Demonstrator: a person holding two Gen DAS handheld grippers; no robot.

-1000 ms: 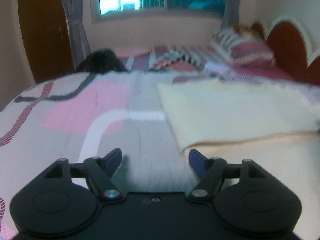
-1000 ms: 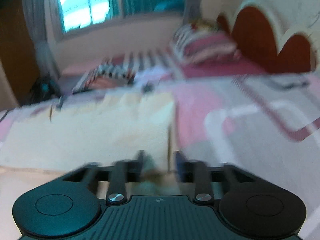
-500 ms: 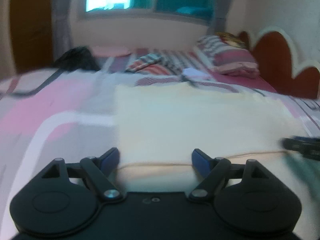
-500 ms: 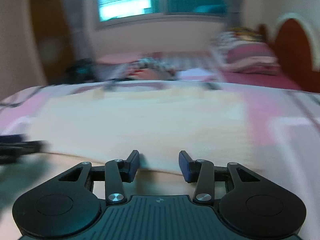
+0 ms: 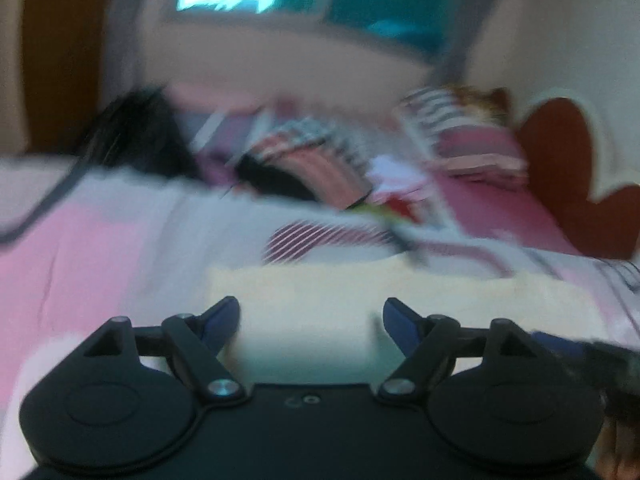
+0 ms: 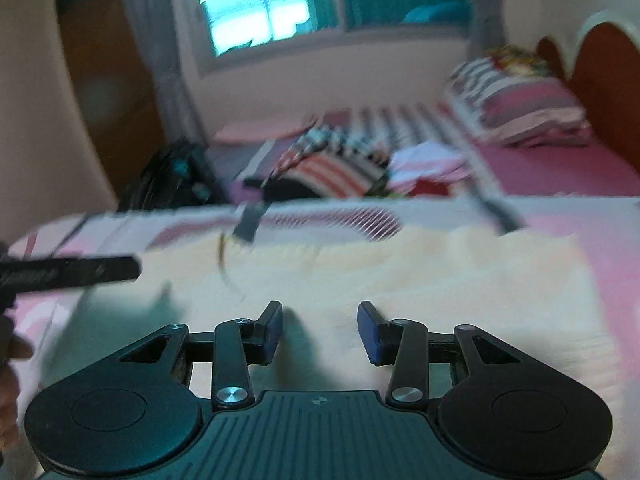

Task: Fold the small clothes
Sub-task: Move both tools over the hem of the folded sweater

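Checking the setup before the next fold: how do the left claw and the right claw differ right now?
The left claw has its jaws spread wider than the right claw. The left claw sits at the left edge of the cream cloth, while the right claw is over the cloth's middle. Both are open, empty and pointing down at the same cloth on the bed.

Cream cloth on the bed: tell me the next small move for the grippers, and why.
Probably lower both grippers onto the near edge of the cream cloth and pinch. The left gripper and the right gripper both hover open over it, gripping nothing.
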